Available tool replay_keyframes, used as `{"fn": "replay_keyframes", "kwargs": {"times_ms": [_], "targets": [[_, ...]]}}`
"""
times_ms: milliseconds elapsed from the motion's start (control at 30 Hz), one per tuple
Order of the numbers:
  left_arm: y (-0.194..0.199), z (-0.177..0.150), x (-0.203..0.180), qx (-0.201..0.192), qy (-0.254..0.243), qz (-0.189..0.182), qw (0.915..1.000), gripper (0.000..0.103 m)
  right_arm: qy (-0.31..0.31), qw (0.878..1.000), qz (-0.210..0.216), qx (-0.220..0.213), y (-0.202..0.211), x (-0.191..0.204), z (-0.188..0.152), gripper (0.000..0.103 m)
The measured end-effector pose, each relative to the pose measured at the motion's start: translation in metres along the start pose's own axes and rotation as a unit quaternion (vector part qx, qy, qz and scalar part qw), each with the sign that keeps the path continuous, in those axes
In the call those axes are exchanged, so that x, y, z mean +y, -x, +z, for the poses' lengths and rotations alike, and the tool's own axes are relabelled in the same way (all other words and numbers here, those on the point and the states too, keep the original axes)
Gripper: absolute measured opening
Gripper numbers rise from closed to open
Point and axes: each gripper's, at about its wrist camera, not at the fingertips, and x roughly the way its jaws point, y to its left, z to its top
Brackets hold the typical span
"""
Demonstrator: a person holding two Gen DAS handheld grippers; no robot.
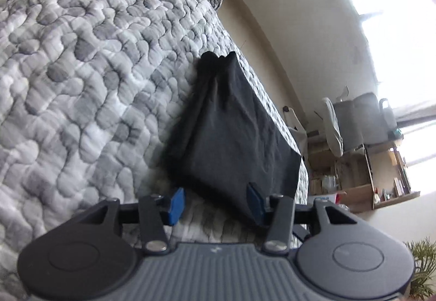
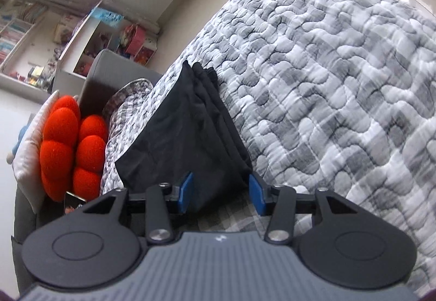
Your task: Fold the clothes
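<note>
Lying flat on quilted bed (image 1: 81,55), dark cloth (image 1: 231,132) is kept near bed edge, easy to reach. Left tool (image 1: 215,202) and right tool (image 2: 221,193) are held wide open at its near corners; nothing is gripped.

Both wrist views face one dark garment (image 1: 231,132) closely.

A dark folded garment (image 1: 226,132) lies on the grey quilted bedspread (image 1: 90,69), near its edge. The left gripper (image 1: 216,204) hangs just before the garment, jaws spread wide and empty.
</note>
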Motion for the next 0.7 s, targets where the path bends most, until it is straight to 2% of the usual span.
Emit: {"fn": "replay_keyframes", "kwargs": {"times_ms": [167, 367, 467, 500, 533, 567, 600, 633, 700], "targets": [[-0.006, 0.0, -0.009, -0.02, -0.026, 0.009, 0.9994, 0.05, -0.003, 1.0, -0.002, -0.003, 0.004, -0.001, -0.001, 0.049], [-0.009, 0.005, -0.006, -0.039, -0.023, 0.02, 0.9988, 0.032, -0.005, 1.0, -0.007, -0.007, 0.009, -0.002, -0.002, 0.049], [-0.01, 0.004, -0.006, -0.049, -0.026, 0.025, 0.9982, 0.03, -0.005, 1.0, -0.018, -0.011, 0.007, 0.002, -0.005, 0.049], [-0.011, 0.004, -0.007, -0.051, -0.028, 0.026, 0.998, 0.03, -0.005, 1.0, -0.022, -0.013, 0.007, 0.003, -0.006, 0.045], [-0.011, 0.004, -0.007, -0.053, -0.029, 0.028, 0.9978, 0.03, 0.009, 0.998, -0.048, -0.03, 0.009, 0.009, -0.008, 0.045], [-0.011, 0.003, -0.008, -0.053, -0.031, 0.029, 0.9977, 0.029, 0.048, 0.992, -0.093, -0.065, 0.014, 0.022, -0.012, 0.047], [-0.01, 0.003, -0.009, -0.054, -0.033, 0.03, 0.9975, 0.029, 0.101, 0.981, -0.131, -0.102, 0.018, 0.037, -0.018, 0.048], [-0.01, 0.003, -0.009, -0.054, -0.033, 0.031, 0.9975, 0.029, 0.147, 0.97, -0.146, -0.126, 0.021, 0.049, -0.024, 0.048], [-0.01, 0.005, -0.008, -0.05, -0.027, 0.031, 0.9979, 0.029, 0.204, 0.963, -0.115, -0.13, 0.021, 0.064, -0.034, 0.048]]}}
